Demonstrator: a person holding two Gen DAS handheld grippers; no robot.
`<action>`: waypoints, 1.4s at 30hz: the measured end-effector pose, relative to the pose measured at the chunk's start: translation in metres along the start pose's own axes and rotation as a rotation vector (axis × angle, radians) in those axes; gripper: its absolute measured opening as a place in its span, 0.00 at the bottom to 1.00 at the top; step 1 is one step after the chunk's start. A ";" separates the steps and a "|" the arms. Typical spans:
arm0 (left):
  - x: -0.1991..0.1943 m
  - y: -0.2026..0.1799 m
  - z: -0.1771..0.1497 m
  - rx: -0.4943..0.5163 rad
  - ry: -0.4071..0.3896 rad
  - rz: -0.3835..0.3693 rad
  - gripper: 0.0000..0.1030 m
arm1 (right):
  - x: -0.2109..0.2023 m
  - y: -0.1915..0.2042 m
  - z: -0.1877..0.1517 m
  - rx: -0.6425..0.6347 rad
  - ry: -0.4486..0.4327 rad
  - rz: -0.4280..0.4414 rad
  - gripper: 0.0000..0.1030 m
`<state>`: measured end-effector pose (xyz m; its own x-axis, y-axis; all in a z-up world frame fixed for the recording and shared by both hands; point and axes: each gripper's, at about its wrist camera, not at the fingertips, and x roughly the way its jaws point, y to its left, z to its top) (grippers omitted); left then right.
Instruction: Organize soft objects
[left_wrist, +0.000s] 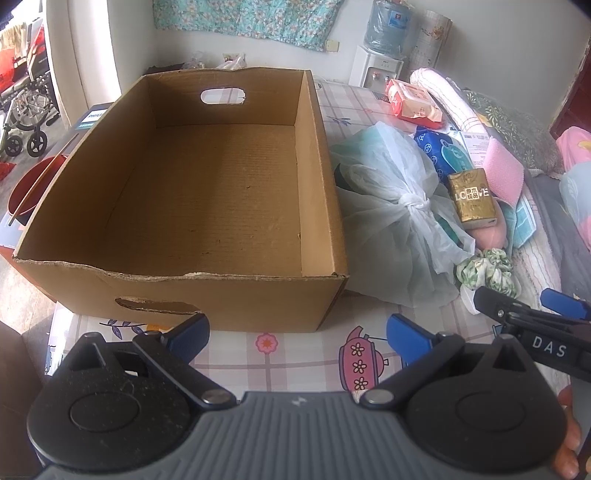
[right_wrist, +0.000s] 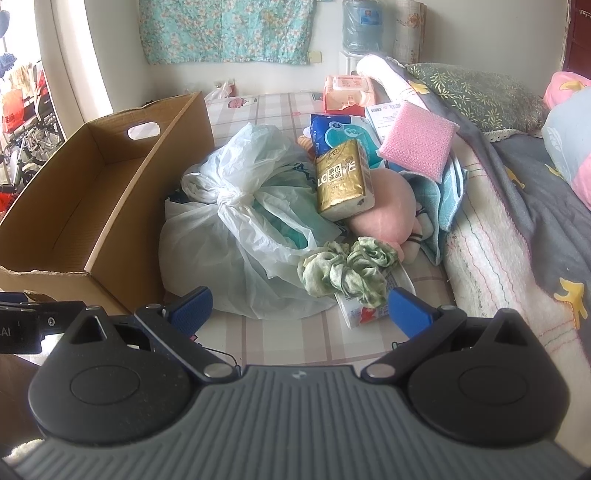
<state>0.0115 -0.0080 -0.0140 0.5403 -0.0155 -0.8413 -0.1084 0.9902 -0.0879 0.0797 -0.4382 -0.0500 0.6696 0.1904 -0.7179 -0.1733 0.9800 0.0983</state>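
Note:
An empty cardboard box (left_wrist: 207, 192) (right_wrist: 92, 206) stands on the checked tablecloth. Right of it lies a heap of soft things: a knotted white plastic bag (left_wrist: 391, 218) (right_wrist: 236, 229), a gold tissue pack (left_wrist: 472, 197) (right_wrist: 341, 181), a green scrunchie (left_wrist: 487, 271) (right_wrist: 343, 273), a pink plush (right_wrist: 384, 214), a pink sponge (right_wrist: 417, 142) and a blue tissue pack (right_wrist: 340, 133). My left gripper (left_wrist: 297, 334) hovers open before the box's near wall. My right gripper (right_wrist: 299, 308) is open just short of the scrunchie and the bag, holding nothing; it also shows at the left wrist view's right edge (left_wrist: 528, 304).
A rolled blanket and grey quilt (right_wrist: 517, 206) border the heap on the right. A red wipes pack (right_wrist: 349, 92) lies at the back. A small flat packet (right_wrist: 364, 312) sits under the scrunchie. A red bowl with chopsticks (left_wrist: 33, 184) and a wheelchair (left_wrist: 26, 107) are left of the box.

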 end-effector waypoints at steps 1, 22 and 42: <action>0.000 0.000 0.000 -0.001 0.001 -0.001 1.00 | 0.000 0.000 0.000 0.000 0.001 -0.001 0.99; -0.026 -0.008 -0.011 0.062 -0.071 -0.023 1.00 | -0.013 -0.008 -0.003 0.039 -0.042 -0.004 0.99; -0.011 -0.087 0.125 0.495 -0.195 -0.369 1.00 | -0.015 -0.109 0.071 0.157 -0.243 -0.064 0.99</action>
<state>0.1194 -0.0770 0.0694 0.6151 -0.3879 -0.6865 0.4862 0.8720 -0.0571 0.1398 -0.5432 -0.0014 0.8320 0.1174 -0.5422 -0.0234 0.9839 0.1770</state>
